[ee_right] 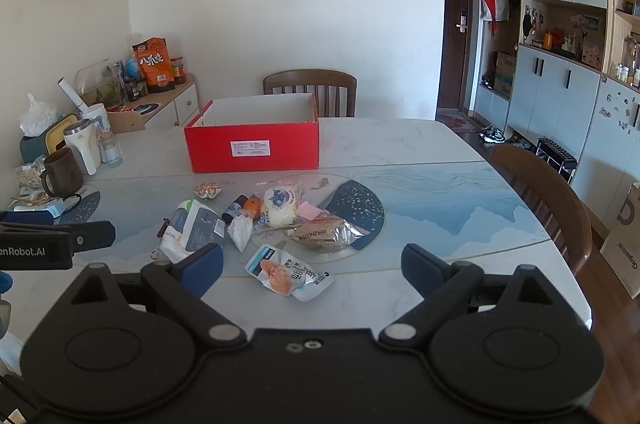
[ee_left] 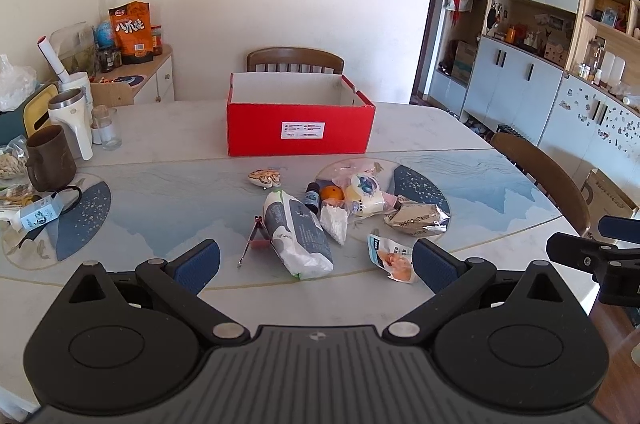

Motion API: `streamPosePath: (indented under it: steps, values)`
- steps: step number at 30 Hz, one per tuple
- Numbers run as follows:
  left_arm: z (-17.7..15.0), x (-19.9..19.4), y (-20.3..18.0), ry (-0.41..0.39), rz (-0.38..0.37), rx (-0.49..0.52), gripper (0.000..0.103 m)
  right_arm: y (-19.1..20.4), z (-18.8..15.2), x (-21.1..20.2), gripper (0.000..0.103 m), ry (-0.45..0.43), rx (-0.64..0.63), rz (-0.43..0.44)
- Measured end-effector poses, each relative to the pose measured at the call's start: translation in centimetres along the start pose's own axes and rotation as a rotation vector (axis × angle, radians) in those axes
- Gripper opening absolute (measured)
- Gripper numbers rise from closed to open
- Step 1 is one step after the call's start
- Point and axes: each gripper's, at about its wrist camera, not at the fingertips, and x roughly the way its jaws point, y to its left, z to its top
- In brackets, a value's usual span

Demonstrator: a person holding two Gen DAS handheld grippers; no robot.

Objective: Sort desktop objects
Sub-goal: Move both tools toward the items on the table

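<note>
Left edge of the table (ee_left: 460,127) carried standing clutter: a brown mug (ee_left: 50,157), a white tumbler (ee_left: 74,121) and a small glass jar (ee_left: 107,127), all well apart from the work and, I judged, not part of the sort. My left gripper (ee_left: 316,264) hung over the near edge tilted downward, jaws spread wide, nothing between them; I read that as a ready pose before a first pick. Just ahead of it lay a small metal clip (ee_left: 256,234) touching the near-left side of a wet-wipes pack (ee_left: 298,236), which lay slantwise. Beyond the pack sat the tight cluster: a dark little bottle (ee_left: 313,197), an orange fruit (ee_left: 333,192), a clear bag of white bits (ee_left: 335,222), a cream pouch with a blueberry print (ee_left: 362,193), and a crumpled foil wrapper (ee_left: 418,220), several touching or overlapping, so I expected a clean grasp there to disturb neighbours. A small tiger-striped shell-like item (ee_left: 264,177) lay alone toward the box. The red cardboard box (ee_left: 300,121) stood open behind the pile, apparently empty, the likely destination; nothing blocked the path to it. Nearest my right gripper (ee_right: 312,270), likewise spread and empty, a flat snack packet (ee_right: 286,274) lay isolated near the table's front edge, the easiest first pick.
</note>
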Motion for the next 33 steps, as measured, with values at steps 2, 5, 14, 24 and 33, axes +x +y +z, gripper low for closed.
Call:
streamPosePath:
  steps: [2, 5, 14, 24, 33]
  values:
    - [-0.1, 0.1, -0.1, 0.001, -0.003, 0.002, 0.103, 0.0, 0.0, 0.0, 0.096, 0.0, -0.001, 0.0]
    - [-0.1, 0.2, -0.2, 0.003, 0.0, -0.002, 0.103, 0.0, -0.1, 0.1, 0.096, 0.003, 0.001, -0.001]
    - [0.2, 1.0, 0.1, 0.012, -0.013, -0.022, 0.103, -0.4, -0.3, 0.7, 0.096, 0.013, 0.001, 0.004]
    - [0.8, 3.9, 0.1, 0.052, -0.034, 0.002, 0.103, -0.6, 0.6, 2.9, 0.096, 0.042, -0.038, 0.034]
    - [1.5, 9.2, -0.5, 0.082, 0.026, 0.063, 0.103, -1.2, 1.1, 7.6, 0.096, 0.068, -0.128, 0.067]
